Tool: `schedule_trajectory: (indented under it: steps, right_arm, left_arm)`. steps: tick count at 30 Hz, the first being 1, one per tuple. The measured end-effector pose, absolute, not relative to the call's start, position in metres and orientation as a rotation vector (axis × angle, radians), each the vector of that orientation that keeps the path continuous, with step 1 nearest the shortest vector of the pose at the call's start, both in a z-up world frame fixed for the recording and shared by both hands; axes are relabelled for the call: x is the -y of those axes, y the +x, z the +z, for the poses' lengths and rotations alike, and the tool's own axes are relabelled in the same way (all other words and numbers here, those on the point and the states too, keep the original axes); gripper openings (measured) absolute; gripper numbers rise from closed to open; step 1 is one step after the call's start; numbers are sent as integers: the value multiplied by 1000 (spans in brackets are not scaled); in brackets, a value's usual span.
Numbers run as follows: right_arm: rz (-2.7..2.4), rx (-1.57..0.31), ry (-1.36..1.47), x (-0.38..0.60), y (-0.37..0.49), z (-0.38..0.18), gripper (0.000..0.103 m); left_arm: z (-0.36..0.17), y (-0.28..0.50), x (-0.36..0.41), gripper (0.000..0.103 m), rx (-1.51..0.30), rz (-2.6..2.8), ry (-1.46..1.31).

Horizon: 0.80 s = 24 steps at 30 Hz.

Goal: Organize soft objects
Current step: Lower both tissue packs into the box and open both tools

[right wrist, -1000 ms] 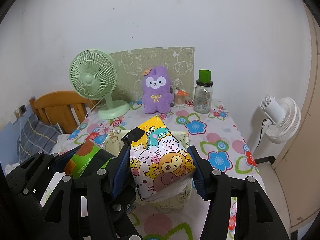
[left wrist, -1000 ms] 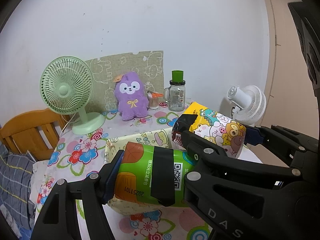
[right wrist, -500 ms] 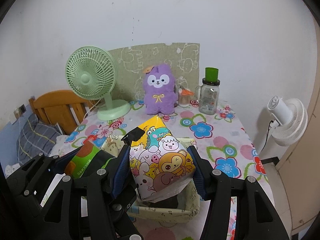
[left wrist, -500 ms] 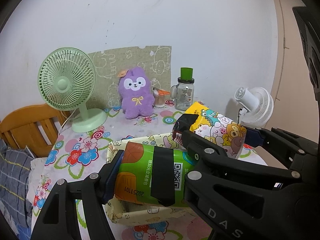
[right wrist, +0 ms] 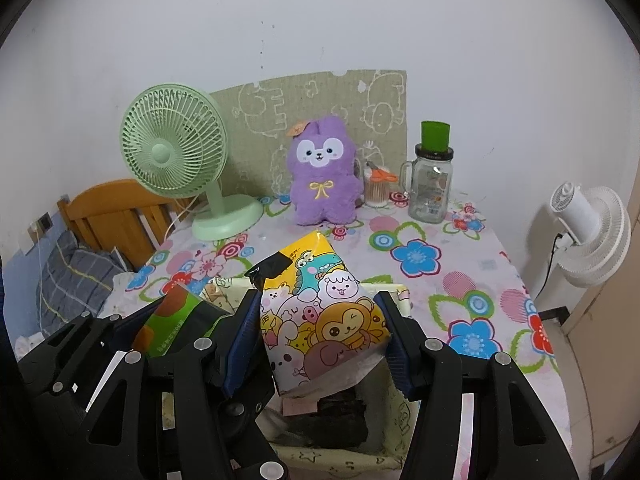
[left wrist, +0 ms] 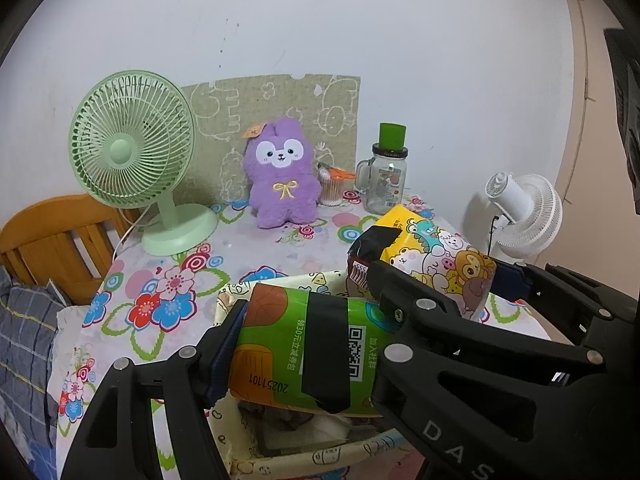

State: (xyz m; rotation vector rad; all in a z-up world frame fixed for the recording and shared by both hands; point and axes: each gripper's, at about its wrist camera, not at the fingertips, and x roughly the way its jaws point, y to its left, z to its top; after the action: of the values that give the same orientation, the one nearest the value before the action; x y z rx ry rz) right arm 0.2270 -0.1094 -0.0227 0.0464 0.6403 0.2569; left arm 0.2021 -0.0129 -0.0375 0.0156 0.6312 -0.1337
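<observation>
Left gripper (left wrist: 304, 344) clamps the green pack (left wrist: 308, 352), right gripper (right wrist: 320, 332) clamps the cartoon pack (right wrist: 324, 316), both just above the fabric basket (right wrist: 344, 456); I read this as mid-drop-off, so next I lower and release, though basket room is probably tight.

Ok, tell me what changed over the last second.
Both claws came toward the basket: it now lies right beneath the green pack and the cartoon pack. Nothing was grabbed or released; left claw and right claw stay clamped. Plush unmoved.
</observation>
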Motion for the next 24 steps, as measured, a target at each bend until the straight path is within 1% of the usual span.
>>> schedule_trajectory:
  steps: [4,14,18,21,24]
  right_arm:
    - [255,-656,52,109,235,-27,60]
    - [270,-687,52,107,253,-38,60]
    - [276,-697,47,103,258,-42,60]
    - [282,-703,40,98,262,-45,60]
    - [289,-708,35,95,265,-47,60]
  left_arm:
    - [-43,210,12,76,-637,-134,12]
    - [-55,229,7,76,-657,-124,-25]
    - [-59,232,4,81,-660,-97,-14]
    - [-61,235,1,87,-667,-78,-9]
    - [-63,237,-1,90,-671,-68,-4]
